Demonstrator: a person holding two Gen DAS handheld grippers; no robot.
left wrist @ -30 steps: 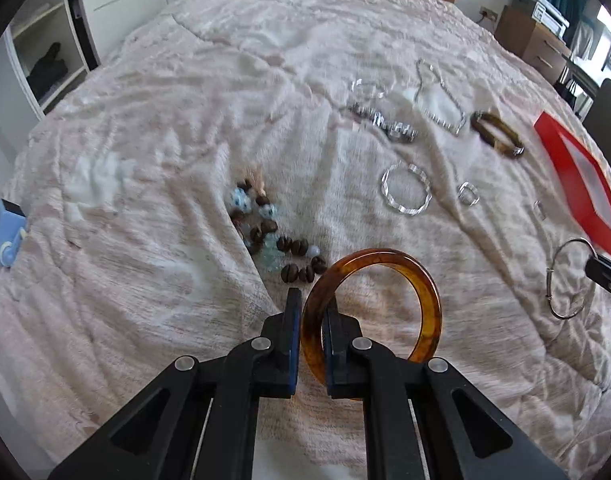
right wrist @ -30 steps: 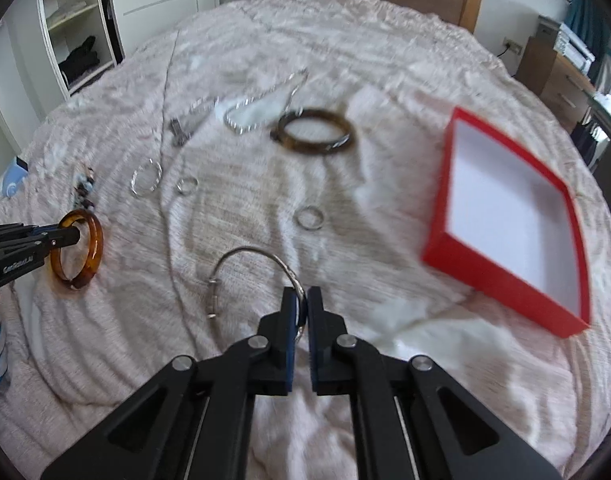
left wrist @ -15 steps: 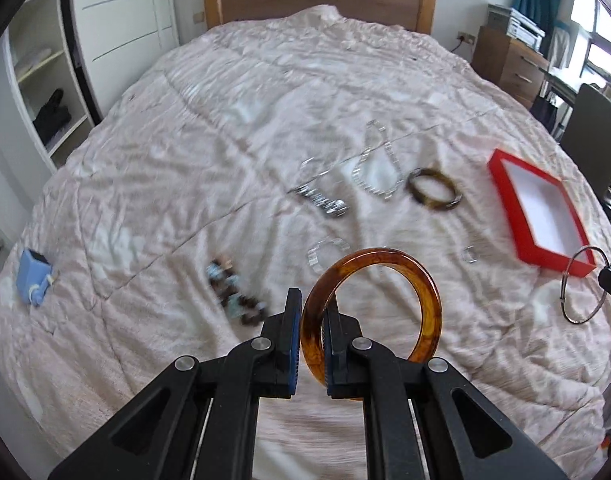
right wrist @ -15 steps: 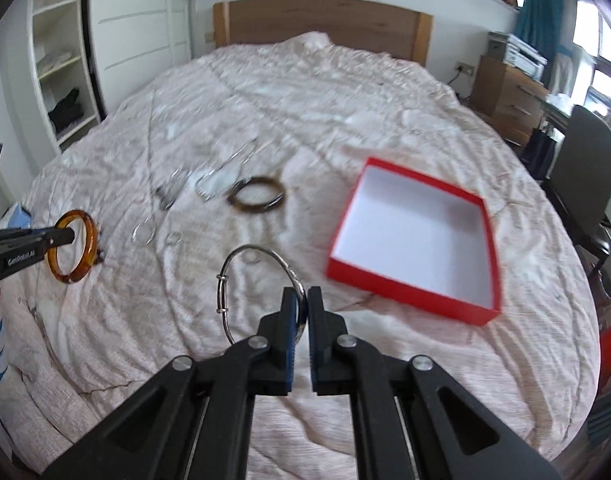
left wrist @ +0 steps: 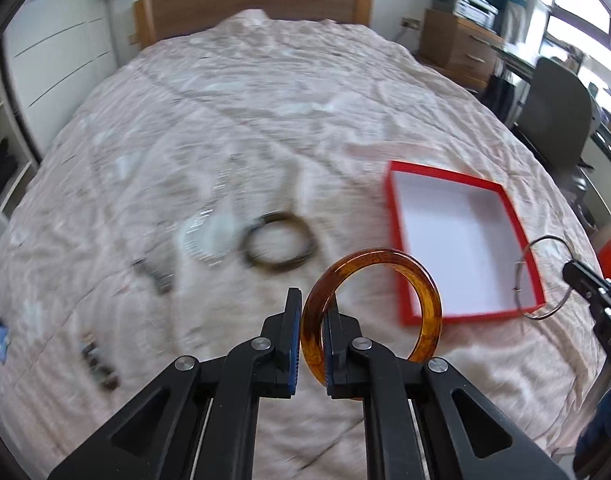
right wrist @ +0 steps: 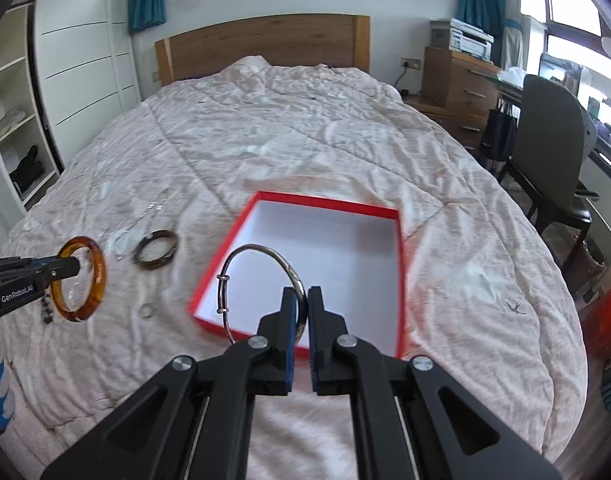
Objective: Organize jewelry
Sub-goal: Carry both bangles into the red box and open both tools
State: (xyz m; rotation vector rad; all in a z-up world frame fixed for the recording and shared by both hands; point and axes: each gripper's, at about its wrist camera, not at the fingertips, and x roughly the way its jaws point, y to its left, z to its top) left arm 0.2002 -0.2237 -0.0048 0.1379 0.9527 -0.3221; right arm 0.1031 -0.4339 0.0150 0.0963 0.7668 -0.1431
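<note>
My left gripper (left wrist: 312, 312) is shut on an amber bangle (left wrist: 423, 280), held upright above the bed, just left of the red box (left wrist: 397, 264). The same amber bangle (right wrist: 99, 276) and left gripper (right wrist: 71, 268) show at the left of the right wrist view. Over the near part of the red box (right wrist: 401, 280), whose white inside is empty, my right gripper (right wrist: 301, 300) is shut on a thin silver bangle (right wrist: 261, 249). That silver bangle (left wrist: 523, 264) hangs at the right edge of the left wrist view. A dark bangle (left wrist: 279, 245) lies on the bedspread.
Several pieces stay on the pink quilt (left wrist: 265, 120): a silver chain (left wrist: 205, 236), a watch-like band (left wrist: 153, 278), dark beads (left wrist: 99, 364), a small ring (right wrist: 147, 311). A chair (right wrist: 553, 152) and wooden drawers (right wrist: 453, 76) stand right of the bed, white shelves (right wrist: 13, 136) left.
Both grippers have lifted off the quilt and travelled right toward the red box, each still holding its bangle. The box now sits under the right gripper and close beside the left one.
</note>
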